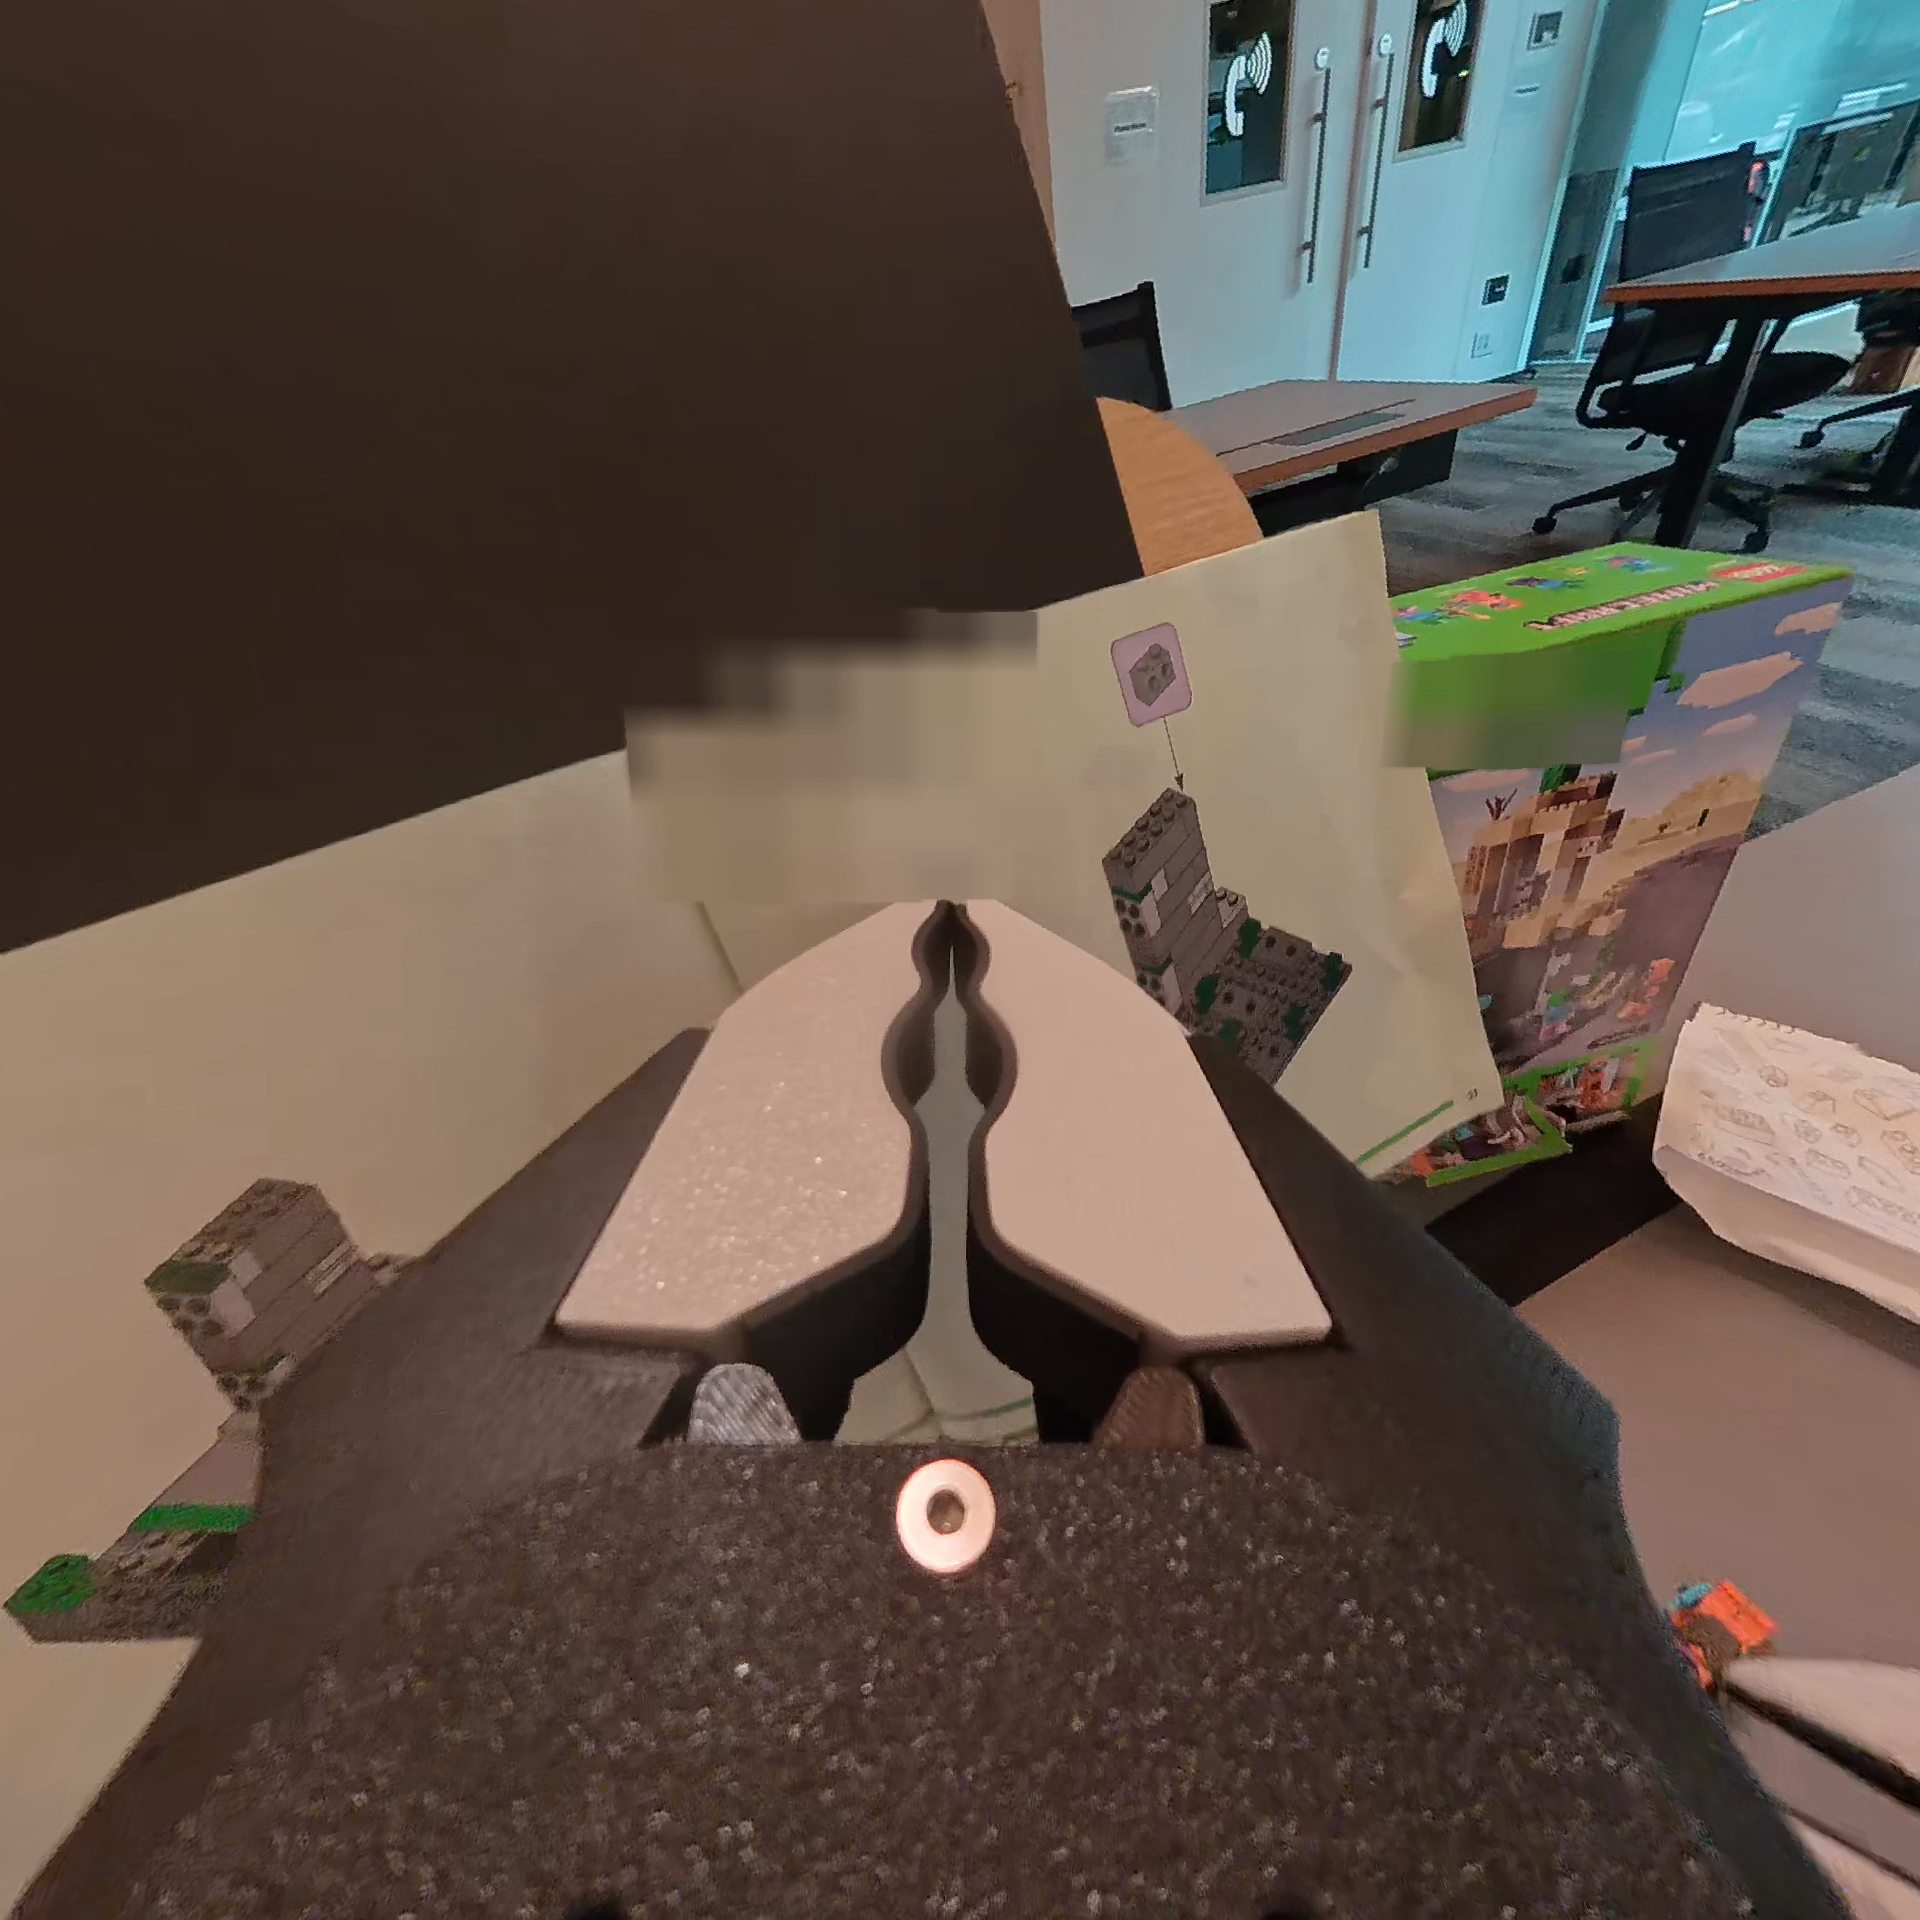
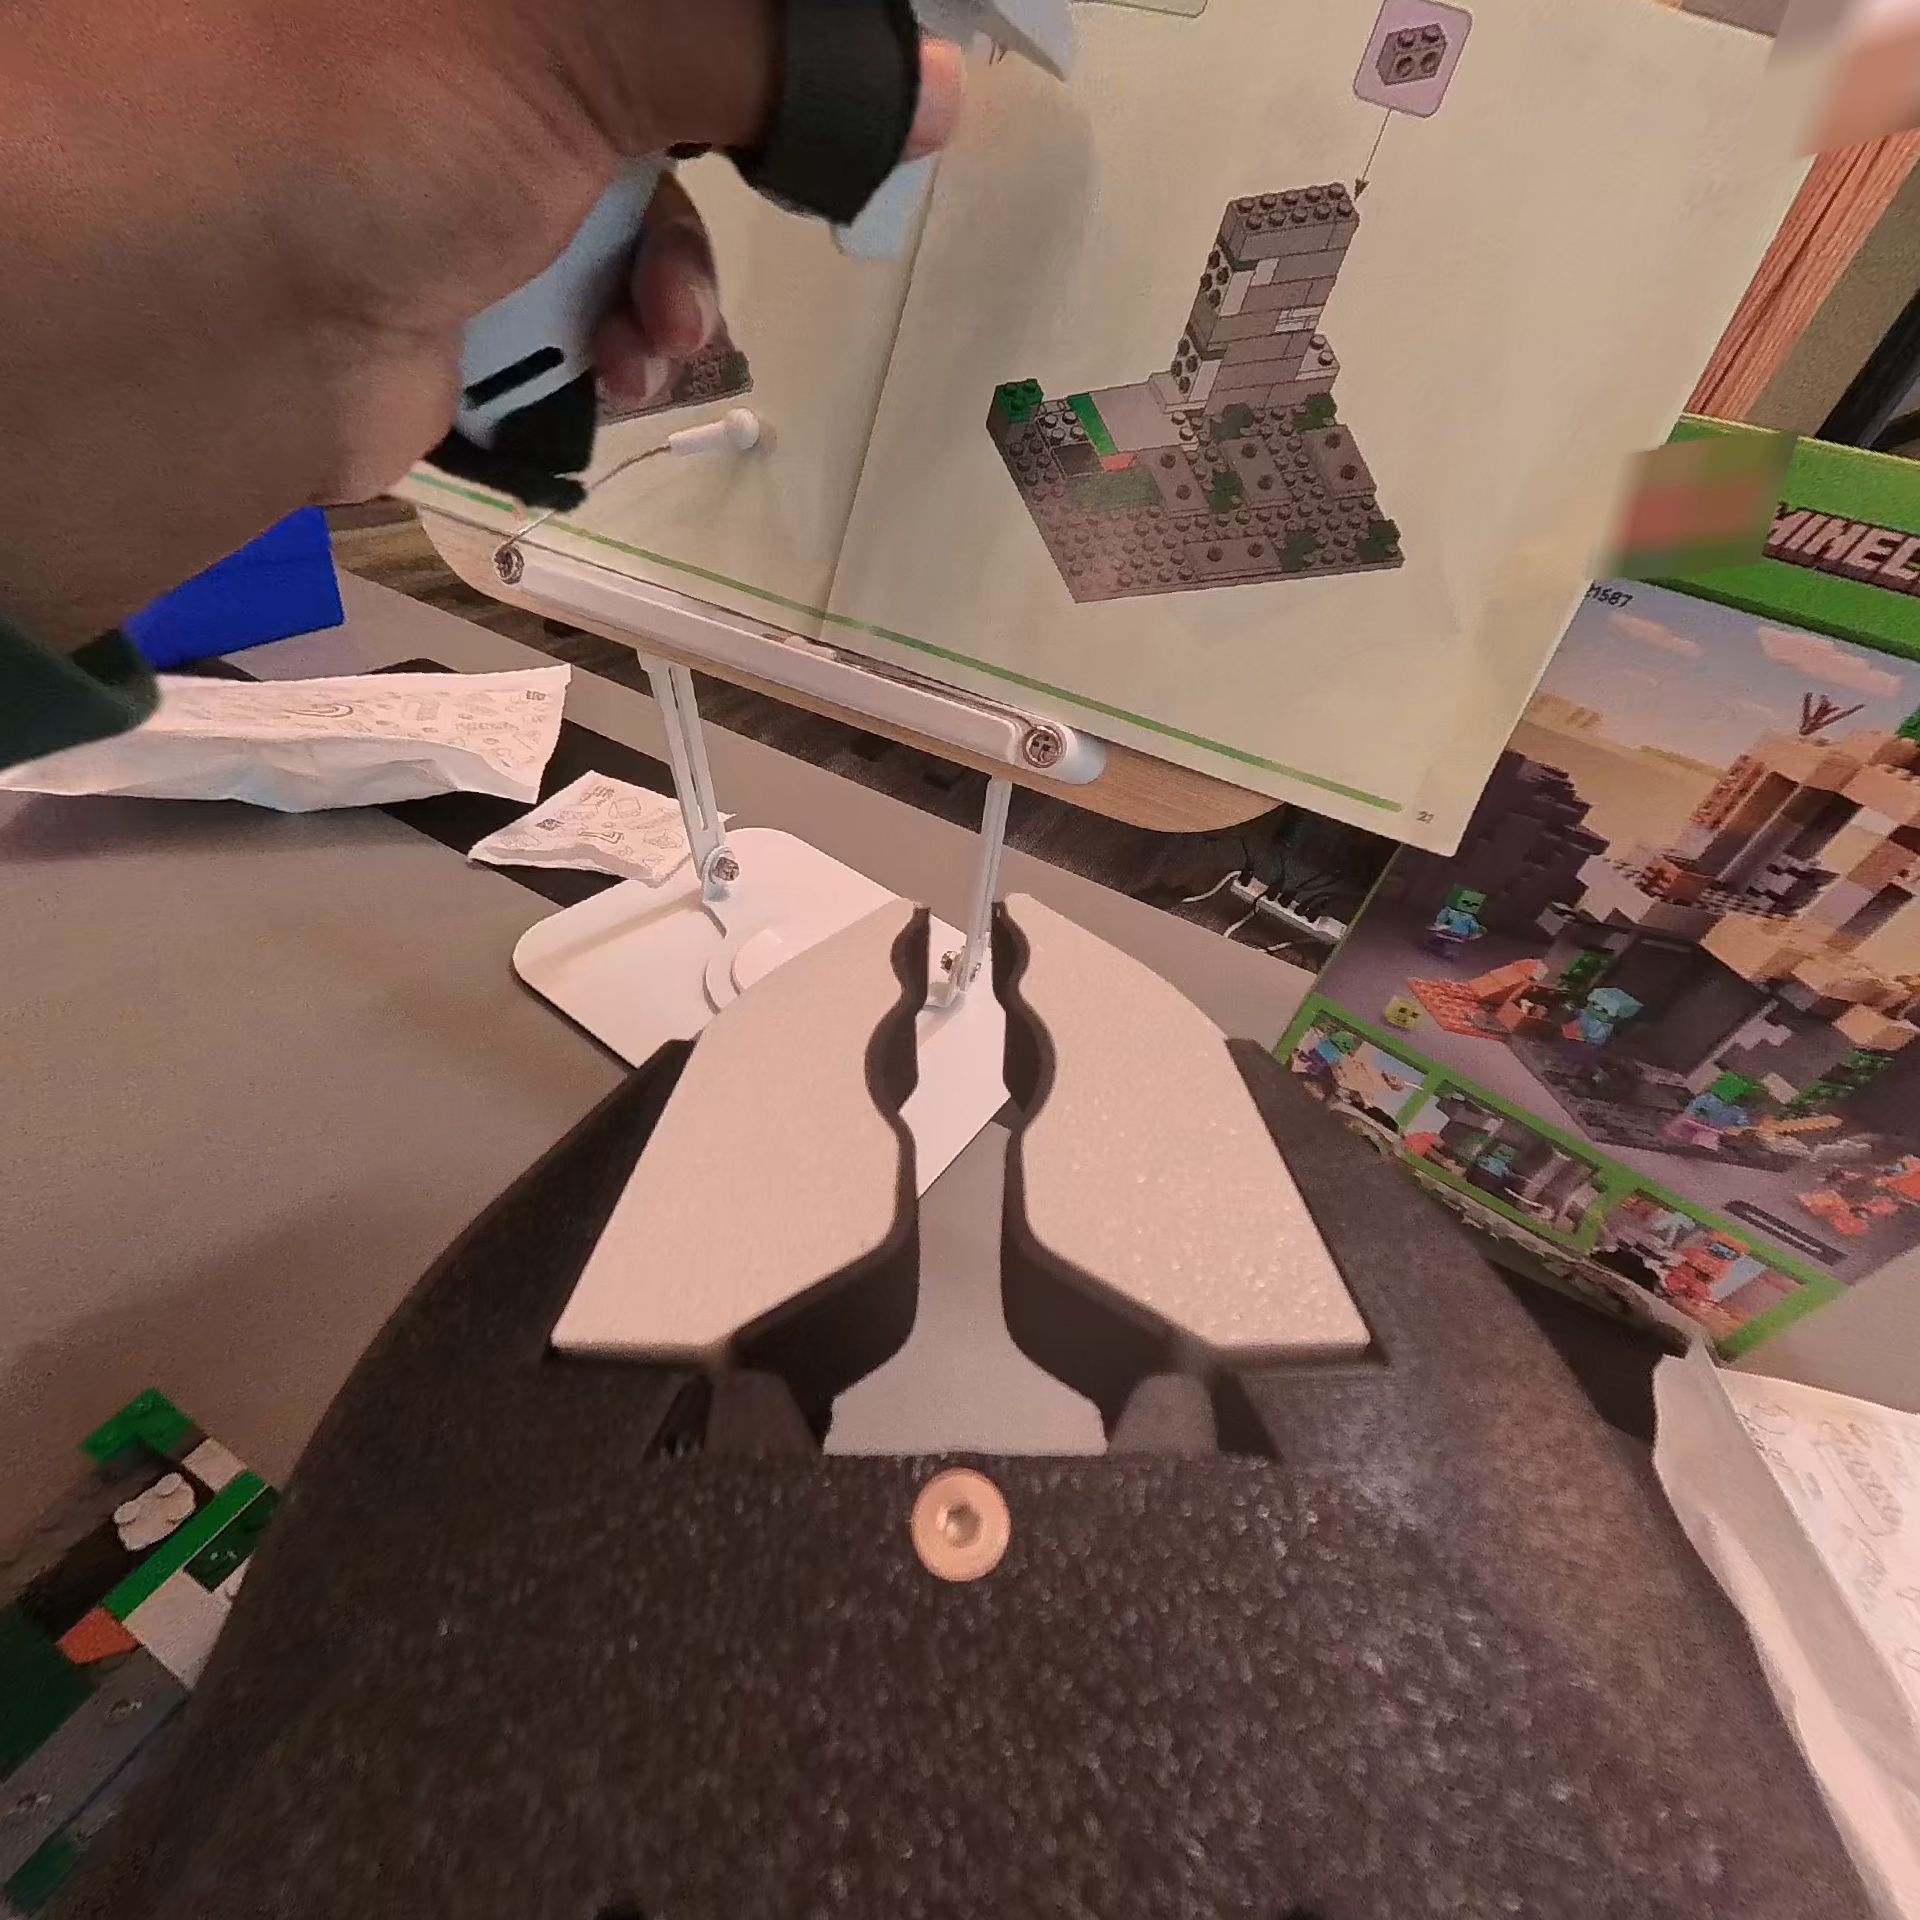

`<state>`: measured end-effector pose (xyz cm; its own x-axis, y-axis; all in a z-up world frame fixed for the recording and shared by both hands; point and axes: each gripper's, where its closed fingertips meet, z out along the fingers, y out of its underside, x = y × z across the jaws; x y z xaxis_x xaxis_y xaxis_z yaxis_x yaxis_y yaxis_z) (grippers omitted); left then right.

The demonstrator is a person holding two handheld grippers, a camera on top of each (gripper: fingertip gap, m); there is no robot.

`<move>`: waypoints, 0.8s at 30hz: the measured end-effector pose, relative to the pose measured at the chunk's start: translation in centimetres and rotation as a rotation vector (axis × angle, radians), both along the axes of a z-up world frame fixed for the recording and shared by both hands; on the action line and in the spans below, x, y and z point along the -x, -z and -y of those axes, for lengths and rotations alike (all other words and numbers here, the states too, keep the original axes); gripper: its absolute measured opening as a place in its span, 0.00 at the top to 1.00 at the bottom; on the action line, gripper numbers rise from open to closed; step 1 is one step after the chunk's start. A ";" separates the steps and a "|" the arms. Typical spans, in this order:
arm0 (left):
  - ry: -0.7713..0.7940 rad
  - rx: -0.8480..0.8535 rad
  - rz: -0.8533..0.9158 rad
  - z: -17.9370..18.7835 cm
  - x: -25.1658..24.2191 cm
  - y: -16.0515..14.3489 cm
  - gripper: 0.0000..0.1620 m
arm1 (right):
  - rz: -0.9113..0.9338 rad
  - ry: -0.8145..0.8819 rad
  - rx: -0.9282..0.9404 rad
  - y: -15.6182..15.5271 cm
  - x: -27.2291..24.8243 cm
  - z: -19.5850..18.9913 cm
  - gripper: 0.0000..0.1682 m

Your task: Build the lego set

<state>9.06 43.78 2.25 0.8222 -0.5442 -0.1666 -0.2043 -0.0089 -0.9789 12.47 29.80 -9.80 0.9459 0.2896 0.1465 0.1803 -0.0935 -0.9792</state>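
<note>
The open instruction booklet (image 2: 1195,436) stands on a white stand (image 2: 769,665); its right page also shows in the left wrist view (image 1: 1247,831). My left gripper (image 1: 948,914) is shut, its tips pressed together right at the booklet; whether they pinch a page does not show. A dark surface (image 1: 468,416) close to the camera fills the upper left of that view. A hand holds that gripper (image 2: 540,343) by the left page. My right gripper (image 2: 961,920) is slightly open and empty, above the stand's foot (image 2: 644,956). The partly built grey and green model (image 1: 249,1278) sits low left (image 2: 135,1538).
The green set box (image 2: 1662,1039) stands at the right, behind the booklet (image 1: 1621,883). Crumpled white paper bags lie on the grey table (image 2: 312,738), (image 2: 1818,1558), (image 1: 1797,1132). A small orange piece (image 1: 1714,1631) lies lower right. A blue object (image 2: 239,592) is at the left. Office desks and chairs stand beyond. One gripper's finger ends stand about 20 cm off the other's.
</note>
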 end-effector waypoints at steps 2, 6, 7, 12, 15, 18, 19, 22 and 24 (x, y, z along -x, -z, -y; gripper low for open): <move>0.011 0.004 0.005 0.7 0.7 0.3 1.00 | 0.000 -0.004 -0.001 0.0 0.0 0.0 0.93; 0.034 0.014 0.046 2.9 2.4 1.1 1.00 | 0.017 -0.019 -0.017 -0.2 0.2 0.3 0.90; 0.040 0.020 0.057 3.5 2.8 1.6 1.00 | 0.016 -0.026 -0.021 -0.2 0.4 0.4 0.89; 0.074 0.047 0.086 6.7 4.5 4.2 1.00 | -0.004 -0.050 -0.045 -0.8 0.8 0.9 0.86; 0.094 0.055 0.077 9.0 5.5 5.8 1.00 | -0.027 -0.061 -0.037 -0.9 0.9 1.1 0.87; 0.102 0.064 0.045 11.1 6.8 7.3 1.00 | -0.064 -0.084 -0.029 -0.8 1.0 1.3 0.97; 0.104 0.067 0.039 11.8 7.3 7.7 1.00 | -0.074 -0.086 -0.028 -0.8 1.0 1.4 1.00; 0.104 0.067 0.021 14.0 8.9 8.5 1.00 | -0.088 -0.092 -0.028 -0.8 1.1 1.5 1.00; 0.108 0.073 0.011 15.5 9.9 9.0 1.00 | -0.087 -0.088 -0.038 -1.1 1.2 1.6 1.00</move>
